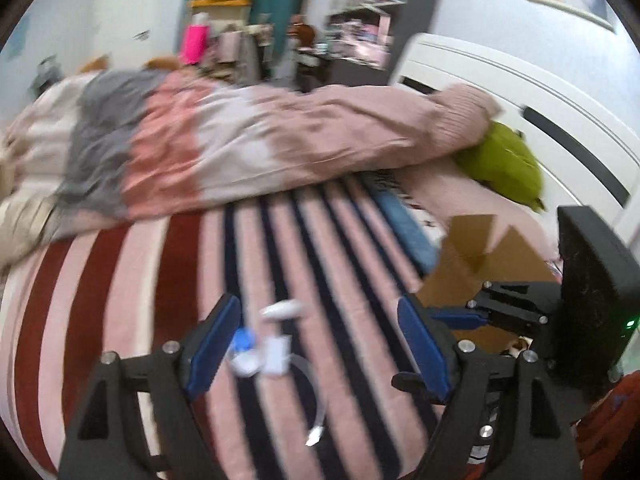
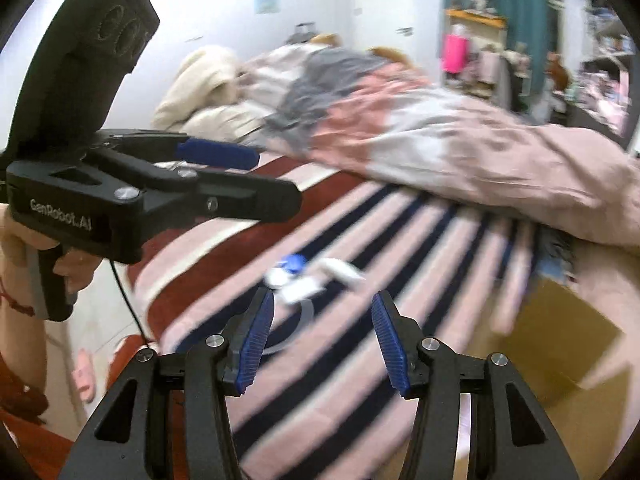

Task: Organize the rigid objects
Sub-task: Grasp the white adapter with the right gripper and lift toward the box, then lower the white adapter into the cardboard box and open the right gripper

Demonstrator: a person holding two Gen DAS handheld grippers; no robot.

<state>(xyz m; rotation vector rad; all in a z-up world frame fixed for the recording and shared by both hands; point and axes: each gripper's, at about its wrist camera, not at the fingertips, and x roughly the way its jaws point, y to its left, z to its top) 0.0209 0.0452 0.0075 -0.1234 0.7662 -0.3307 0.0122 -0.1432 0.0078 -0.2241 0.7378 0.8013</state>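
Note:
Small objects lie on the striped blanket [image 1: 120, 280]: a white oval piece [image 1: 282, 310], a blue and white round piece [image 1: 244, 350], a white charger block [image 1: 276, 354] with a curled cable [image 1: 316, 400]. My left gripper [image 1: 320, 336] is open above them, jaws either side. In the right wrist view the same cluster [image 2: 298, 276] lies just beyond my open right gripper [image 2: 322, 316]. The left gripper [image 2: 240, 172] shows at the left of that view, and the right gripper [image 1: 476, 320] at the right of the left wrist view.
An open cardboard box [image 1: 480, 256] sits at the bed's right side; it also shows in the right wrist view [image 2: 560, 344]. A crumpled pink and grey duvet [image 1: 240, 140] lies across the bed. A green cushion [image 1: 504, 164] rests by the white headboard [image 1: 520, 92].

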